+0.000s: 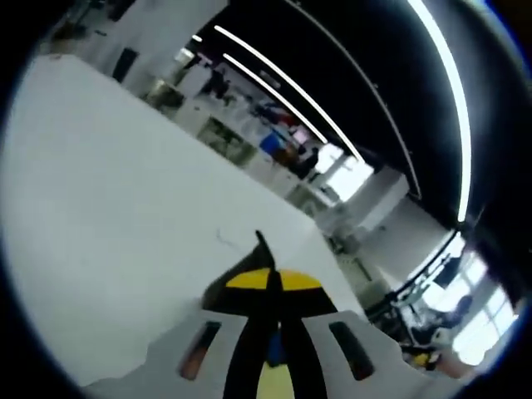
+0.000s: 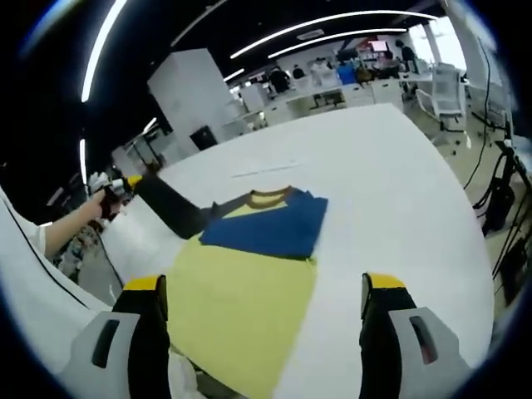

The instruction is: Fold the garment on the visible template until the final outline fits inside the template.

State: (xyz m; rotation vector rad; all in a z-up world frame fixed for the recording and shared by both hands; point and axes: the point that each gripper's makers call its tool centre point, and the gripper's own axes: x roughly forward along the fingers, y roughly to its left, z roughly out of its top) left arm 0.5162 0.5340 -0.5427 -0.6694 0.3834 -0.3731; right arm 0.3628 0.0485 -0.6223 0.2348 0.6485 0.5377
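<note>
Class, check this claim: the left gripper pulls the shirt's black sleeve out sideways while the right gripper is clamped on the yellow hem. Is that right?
Not quite. In the right gripper view the right gripper is open, its jaws spread apart above the shirt, clamping nothing. The left gripper does hold the black sleeve out sideways.

Open-plan lab or workshop hall

Long white ceiling light strips (image 2: pixel 324 21) cross a dark ceiling above a broad white worktable (image 2: pixel 399 166); cluttered white benches (image 2: pixel 332 91) and people stand far behind.

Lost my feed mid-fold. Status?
Left gripper shut on black sleeve. Right gripper open above yellow-and-blue shirt, partly folded on white table. Nothing obstructing.
</note>
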